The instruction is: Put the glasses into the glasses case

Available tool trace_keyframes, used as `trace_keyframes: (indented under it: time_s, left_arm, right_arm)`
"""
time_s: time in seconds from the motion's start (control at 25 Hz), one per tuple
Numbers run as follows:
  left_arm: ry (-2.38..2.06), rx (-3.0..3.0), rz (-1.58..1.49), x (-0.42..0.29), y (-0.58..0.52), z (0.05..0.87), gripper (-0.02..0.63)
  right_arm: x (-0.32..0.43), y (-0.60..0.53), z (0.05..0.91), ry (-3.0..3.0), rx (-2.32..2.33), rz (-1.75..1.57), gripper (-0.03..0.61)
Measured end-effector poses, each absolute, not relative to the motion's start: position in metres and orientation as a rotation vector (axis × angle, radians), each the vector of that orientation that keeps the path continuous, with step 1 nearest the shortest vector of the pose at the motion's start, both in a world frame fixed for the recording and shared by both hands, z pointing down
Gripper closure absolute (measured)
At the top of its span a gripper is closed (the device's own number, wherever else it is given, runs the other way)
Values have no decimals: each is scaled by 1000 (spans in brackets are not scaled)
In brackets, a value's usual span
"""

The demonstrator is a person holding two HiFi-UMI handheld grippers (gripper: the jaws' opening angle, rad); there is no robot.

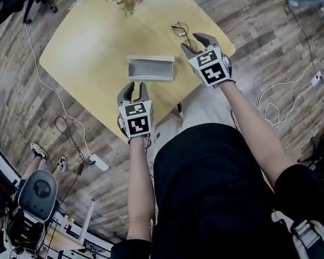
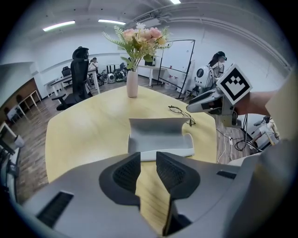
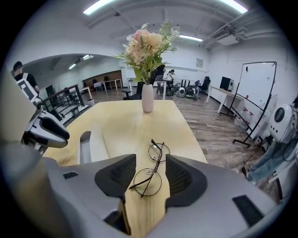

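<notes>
Early stage of the task. The glasses [image 3: 152,169] lie on the yellow table [image 1: 90,52], near its right edge and apart from the glasses case [image 2: 160,137], which sits open and empty at mid-table. The right gripper [image 1: 195,42] hangs over the glasses with its fingers apart; one lens shows between them, but neither pad presses on the frame. The left gripper [image 1: 134,89] hovers at the near side of the case, fingers slightly apart with only tabletop between them. Nothing is yet grasped, so gripping, carrying and laying the glasses in the case appear to remain. No brand, label or legible writing shows on case or glasses; the gripper cubes carry only black-and-white square markers [image 1: 210,67].
</notes>
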State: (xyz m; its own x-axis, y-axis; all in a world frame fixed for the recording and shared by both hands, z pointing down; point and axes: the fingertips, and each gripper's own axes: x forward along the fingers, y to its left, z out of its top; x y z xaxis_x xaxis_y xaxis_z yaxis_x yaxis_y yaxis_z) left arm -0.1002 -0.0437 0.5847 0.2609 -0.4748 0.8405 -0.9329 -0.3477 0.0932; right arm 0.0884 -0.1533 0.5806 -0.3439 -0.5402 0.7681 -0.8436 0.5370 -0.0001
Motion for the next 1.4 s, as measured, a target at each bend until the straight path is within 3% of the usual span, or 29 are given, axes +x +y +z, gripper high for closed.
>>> trace_keyframes:
  time_s: [0.8,1.04,1.4]
  left_arm:
    - [-1252,1902,998,-86,-31,585,500]
    - [-1261,1909,986,-87,-15,580,500]
    - [-1258,1910,972,-89,-33,580,502]
  right_arm:
    - [103,-178,625,-1972,1165,666,471]
    - [102,-165,620,-1964,1179,648,549]
    - [99,-180,621,-1958,1162,637,551]
